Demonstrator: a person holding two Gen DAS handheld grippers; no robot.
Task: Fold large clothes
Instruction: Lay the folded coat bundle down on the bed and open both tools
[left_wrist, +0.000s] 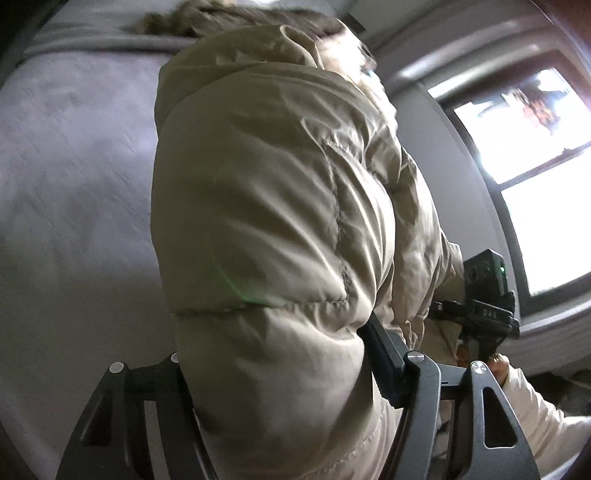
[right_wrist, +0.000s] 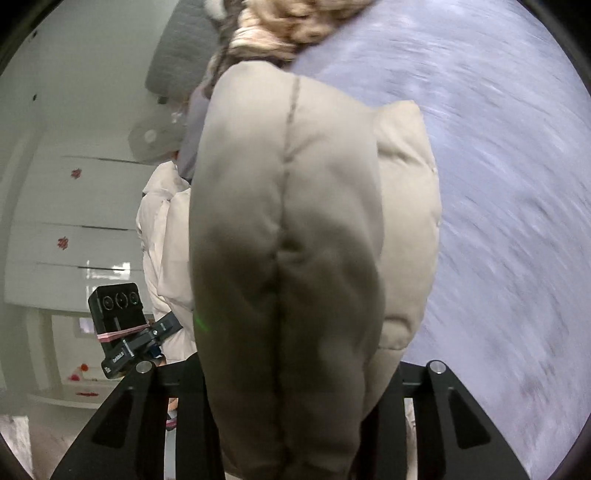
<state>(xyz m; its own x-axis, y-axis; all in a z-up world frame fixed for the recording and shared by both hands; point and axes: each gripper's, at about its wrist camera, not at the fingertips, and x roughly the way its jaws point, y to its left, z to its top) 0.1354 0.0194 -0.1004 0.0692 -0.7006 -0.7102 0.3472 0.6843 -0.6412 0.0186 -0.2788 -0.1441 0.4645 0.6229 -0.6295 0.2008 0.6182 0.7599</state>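
A puffy beige quilted jacket (left_wrist: 280, 229) with a fur-trimmed hood (left_wrist: 207, 18) fills both wrist views, bunched up over a grey-lilac bed cover (left_wrist: 74, 166); its hood end lies toward the far edge of the bed, while the near end is raised between the fingers of both tools; the left gripper (left_wrist: 280, 376) has its black jaws partly spread and pinching a thick fold of the padded fabric, which bulges out over them; the right gripper (right_wrist: 291, 387) likewise clamps a stitched, padded fold (right_wrist: 288, 258), its jaws set closer but kept apart by the bulk of the cloth; in the left view the other tool's black camera block (left_wrist: 484, 280) shows at the right of the jacket, in front of a bright window (left_wrist: 535, 184); in the right view a person's cream padded sleeve (right_wrist: 162, 236) stands beside the jacket, with white drawer fronts (right_wrist: 74, 206) behind; the bed cover is blurred.
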